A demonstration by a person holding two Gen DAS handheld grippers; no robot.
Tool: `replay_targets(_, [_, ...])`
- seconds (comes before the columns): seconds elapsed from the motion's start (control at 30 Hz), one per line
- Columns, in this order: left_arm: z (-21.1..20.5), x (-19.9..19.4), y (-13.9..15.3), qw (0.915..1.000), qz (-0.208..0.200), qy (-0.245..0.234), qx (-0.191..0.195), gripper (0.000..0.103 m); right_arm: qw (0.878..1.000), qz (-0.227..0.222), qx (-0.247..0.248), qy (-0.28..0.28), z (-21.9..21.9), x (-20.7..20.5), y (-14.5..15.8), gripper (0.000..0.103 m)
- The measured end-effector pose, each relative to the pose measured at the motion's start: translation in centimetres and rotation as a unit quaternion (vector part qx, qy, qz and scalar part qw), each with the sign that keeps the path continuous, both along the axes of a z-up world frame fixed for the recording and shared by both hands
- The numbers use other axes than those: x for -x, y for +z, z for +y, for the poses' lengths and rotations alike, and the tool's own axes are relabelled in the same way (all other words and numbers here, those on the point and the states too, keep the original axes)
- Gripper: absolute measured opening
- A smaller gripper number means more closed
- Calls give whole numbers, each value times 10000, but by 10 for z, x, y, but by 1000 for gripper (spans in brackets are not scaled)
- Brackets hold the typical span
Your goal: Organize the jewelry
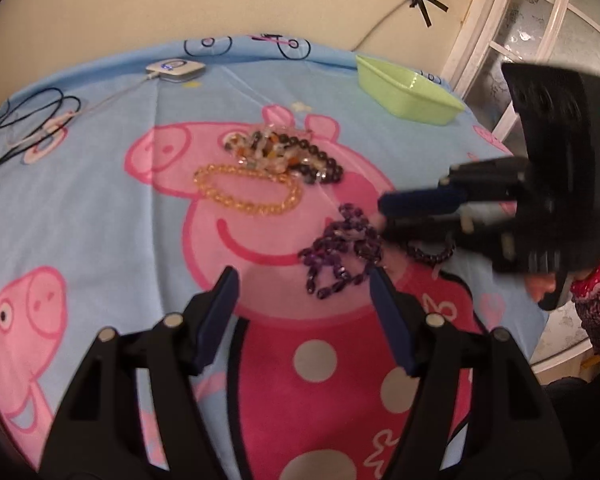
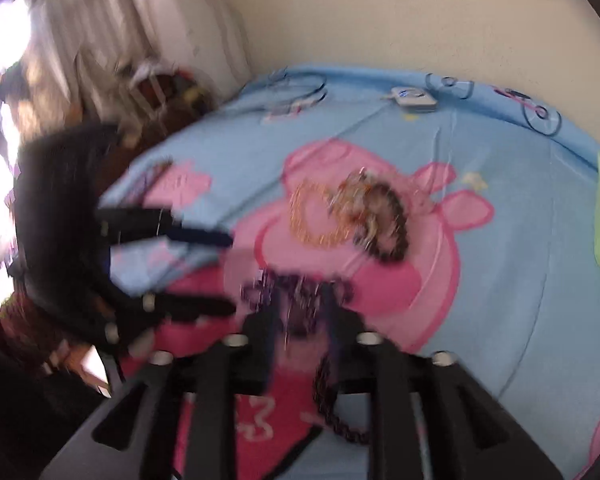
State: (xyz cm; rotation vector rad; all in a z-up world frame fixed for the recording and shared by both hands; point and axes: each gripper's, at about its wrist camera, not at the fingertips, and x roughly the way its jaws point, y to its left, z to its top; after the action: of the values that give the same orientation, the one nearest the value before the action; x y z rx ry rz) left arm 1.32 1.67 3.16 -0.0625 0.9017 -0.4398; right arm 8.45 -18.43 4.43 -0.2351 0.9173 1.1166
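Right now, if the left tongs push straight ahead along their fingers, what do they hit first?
Most likely the bedsheet itself: the left tongs stand open and angle down at bare pink print. The purple bead necklace lies just off the right finger's tip, so it could be brushed; depth is unclear.

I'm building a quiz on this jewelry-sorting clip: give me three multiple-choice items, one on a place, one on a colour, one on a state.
1. Where is the green tray?
A. At the far edge of the bed cover
B. Under the purple beads
C. Between the left jaws

2. What colour is the bead loop beside the mixed pile?
A. Green
B. Amber
C. White

3. How does the left hand-held gripper stand?
A. Shut on beads
B. Open, holding nothing
C. Out of view

Answers: 1 A, it sits near the wall; 2 B, the beads look golden orange; 3 B, its jaws are apart over bare cover.
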Motion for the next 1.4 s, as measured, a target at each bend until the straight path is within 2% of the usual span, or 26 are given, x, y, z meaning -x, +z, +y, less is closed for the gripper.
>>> replay_targets(0.03, [-3, -3, -1, 10000, 19, -54, 11, 60, 9998, -128, 69, 99, 2, 7, -1, 27])
replay_targets(0.07, [-6, -5, -2, 9999, 60, -106, -9, 52, 9994, -281, 166, 148, 4, 11, -3, 35])
replay_targets(0.13, [-14, -10, -5, 9997, 111, -208, -87, 46, 9965, -679, 455, 199, 10, 19, -5, 37])
replay_targets(0.2, [-21, -13, -6, 9994, 58, -256, -220, 28, 9924, -987, 692, 240, 16, 21, -9, 38])
replay_targets(0.23, [-23, -14, -7, 9993, 42, -255, -253, 25, 9905, -1034, 884, 211, 21, 20, -13, 38])
replay_targets(0.27, [-22, -17, -7, 9995, 107, -268, -141, 14, 9901, -976, 993, 187, 23, 16, -19, 38])
replay_targets(0.3, [-20, -19, -8, 9995, 171, -267, -2, 10, 9925, -836, 881, 165, 22, 12, -19, 38])
replay_targets(0.33, [-16, -21, -9, 9993, 241, -223, 183, 10, 9944, -667, 809, 161, 22, 8, -20, 26])
replay_targets(0.37, [-12, -21, -9, 9989, 286, -182, 330, 10, 9951, -638, 712, 234, 22, 7, -19, 2])
replay_targets(0.4, [-10, -22, -9, 9980, 352, -180, 485, 9, 9951, -657, 694, 235, 23, 7, -18, 0])
replay_targets(0.47, [-7, -24, -7, 9962, 447, -141, 733, 8, 9978, -306, 526, 261, 21, 3, -18, 0])
replay_targets(0.57, [-10, -31, 5, 9952, 398, -152, 880, 8, 9994, -239, 257, 80, 11, -1, -10, 0])
replay_targets(0.63, [-17, -41, 23, 9939, 290, -256, 1037, 8, 9996, -212, -63, -158, -3, -11, 2, 0])
replay_targets(0.7, [-28, -51, 40, 9936, 164, -376, 1056, 8, 9979, -333, -324, -452, -19, -19, 19, 0])
replay_targets(0.87, [-83, -95, 103, 9913, -369, -875, 911, 8, 9884, -652, -791, -1124, -65, -56, 64, 0])
replay_targets(0.97, [-122, -124, 147, 9863, -663, -1213, 896, 8, 9787, -934, -997, -1535, -100, -81, 98, 0])
replay_targets(1.13, [-189, -170, 202, 9793, -1032, -1509, 871, 8, 9602, -1298, -1128, -2202, -158, -122, 146, 0])
replay_targets(1.27, [-227, -199, 211, 9766, -1087, -1635, 873, 9, 9506, -1388, -1057, -2568, -193, -149, 157, 0])
replay_targets(1.37, [-249, -217, 185, 9832, -896, -1453, 648, 11, 9471, -1082, -993, -2854, -210, -167, 131, 0])
replay_targets(1.4, [-253, -222, 172, 9856, -806, -1384, 545, 18, 9439, -993, -942, -3006, -214, -172, 117, 0])
